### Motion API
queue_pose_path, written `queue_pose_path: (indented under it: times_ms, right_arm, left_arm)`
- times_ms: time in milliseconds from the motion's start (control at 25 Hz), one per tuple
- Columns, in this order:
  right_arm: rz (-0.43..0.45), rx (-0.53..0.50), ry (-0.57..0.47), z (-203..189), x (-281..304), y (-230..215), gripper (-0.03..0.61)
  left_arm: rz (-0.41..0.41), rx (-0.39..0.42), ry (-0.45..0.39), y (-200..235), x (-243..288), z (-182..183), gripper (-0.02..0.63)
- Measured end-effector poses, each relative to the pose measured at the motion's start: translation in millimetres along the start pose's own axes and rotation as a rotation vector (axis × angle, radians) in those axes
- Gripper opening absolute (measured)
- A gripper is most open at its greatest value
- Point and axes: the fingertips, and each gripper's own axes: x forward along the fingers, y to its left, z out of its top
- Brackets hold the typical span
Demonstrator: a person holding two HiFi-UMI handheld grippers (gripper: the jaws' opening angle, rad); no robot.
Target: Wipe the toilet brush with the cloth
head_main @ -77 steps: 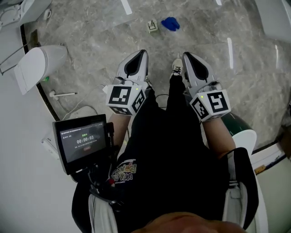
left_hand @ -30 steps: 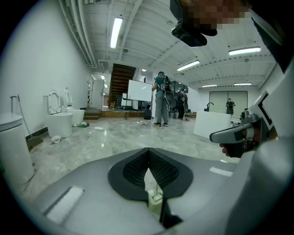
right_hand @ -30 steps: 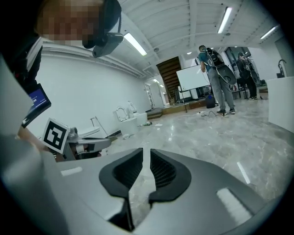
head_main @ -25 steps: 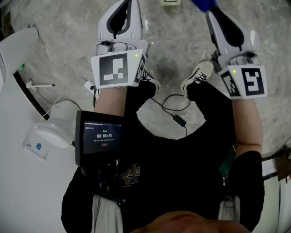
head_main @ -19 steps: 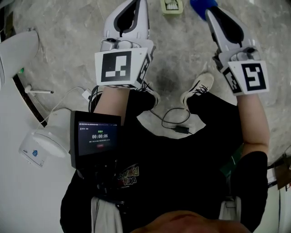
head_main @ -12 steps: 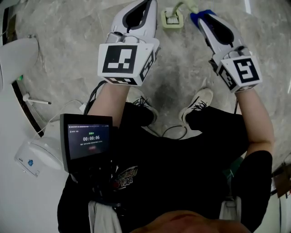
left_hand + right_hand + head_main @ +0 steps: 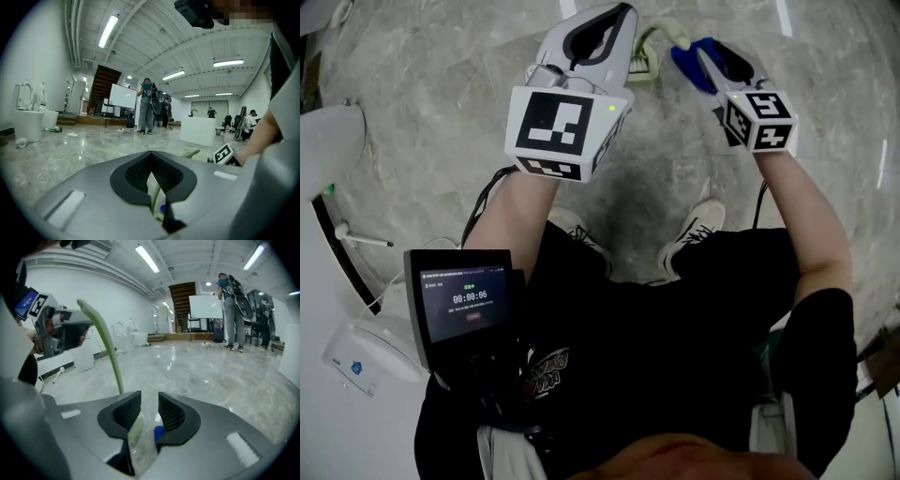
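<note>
One toilet brush (image 7: 660,32) and one cloth (image 7: 682,63) are lying on the floor. Left tongs (image 7: 622,13) are sitting closed and empty. Right tongs (image 7: 703,53) have just been opening, with the cloth ungripped below the gap.

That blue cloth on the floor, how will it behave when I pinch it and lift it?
The blue cloth lies bunched in a heap, so it will probably be floppy and drape from wherever it is pinched. On the glossy floor, which mirrors the ceiling lights, it may slide if pushed.
</note>
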Motion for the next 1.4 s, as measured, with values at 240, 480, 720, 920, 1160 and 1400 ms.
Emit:
queue_pose_path:
  times_ms: [240, 480, 720, 920, 1160, 1400]
  right_arm:
    - [-0.125, -0.041, 0.226, -78, 19, -69, 0.151]
    - [-0.093, -0.133, 0.408, -117, 58, -84, 0.264]
    - [-0.171, -0.104, 0.459, -139, 76, -86, 0.292]
    - [-0.179, -0.139, 0.618, -178, 78, -80, 0.131]
    - [-0.057, -0.253, 0.473, -126, 85, -42, 0.089]
    - [0.023, -0.107, 0.205, -36, 84, -6, 0.086]
  left_arm:
    - [-0.025, 0.034, 0.006, -9, 2, -6, 0.011]
    - [-0.011, 0.007, -0.015, -4, 2, 6, 0.011]
    - [-0.007, 0.043, -0.023, -2, -4, 12, 0.011]
    - [0.004, 0.05, -0.003, 5, -4, 4, 0.011]
    - [0.028, -0.03, 0.083, 25, 9, -32, 0.011]
    - [0.09, -0.151, 0.12, 54, 15, -54, 0.011]
